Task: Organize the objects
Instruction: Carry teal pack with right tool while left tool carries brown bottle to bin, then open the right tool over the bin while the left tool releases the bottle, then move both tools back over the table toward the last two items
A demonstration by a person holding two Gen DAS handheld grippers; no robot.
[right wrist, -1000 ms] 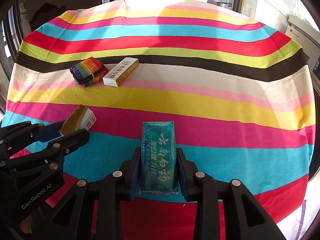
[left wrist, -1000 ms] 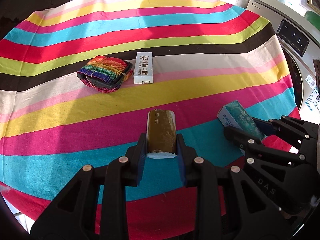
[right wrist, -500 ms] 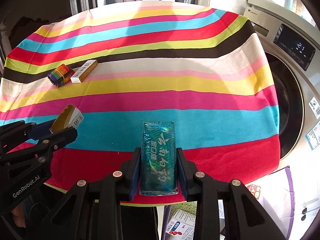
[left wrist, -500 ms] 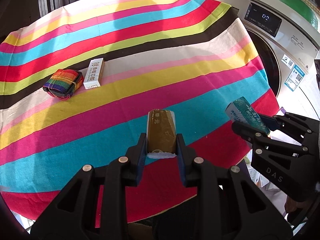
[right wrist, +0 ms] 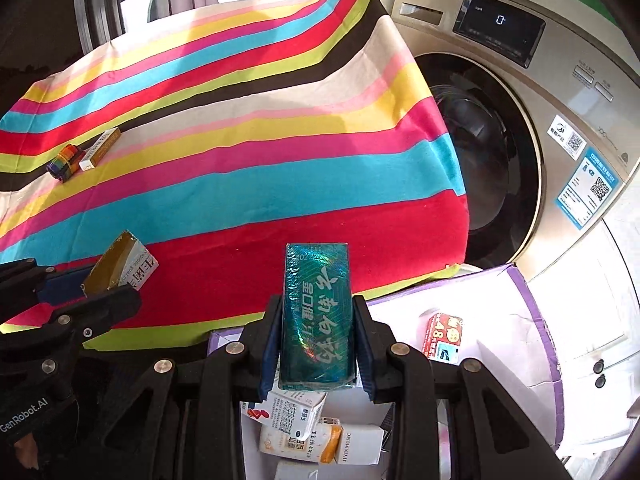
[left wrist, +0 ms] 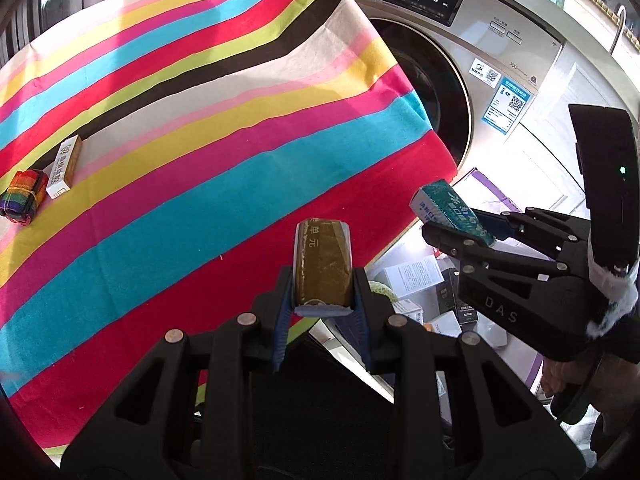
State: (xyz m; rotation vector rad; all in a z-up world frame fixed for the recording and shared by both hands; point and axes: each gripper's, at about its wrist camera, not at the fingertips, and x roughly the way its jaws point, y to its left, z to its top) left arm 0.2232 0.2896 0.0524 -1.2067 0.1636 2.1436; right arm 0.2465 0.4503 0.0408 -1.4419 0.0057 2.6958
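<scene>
Teal box (right wrist: 316,316) clamped between right tongs (right wrist: 316,354)

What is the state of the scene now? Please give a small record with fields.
left gripper: shut on gold box
right gripper: shut on teal box
position of grippers: past the table edge, above the open carton
carton contents: several small boxes
on the table: white box beside rainbow strap roll, which of them touch I cannot tell
table cover: striped cloth
background: washing machine
</scene>
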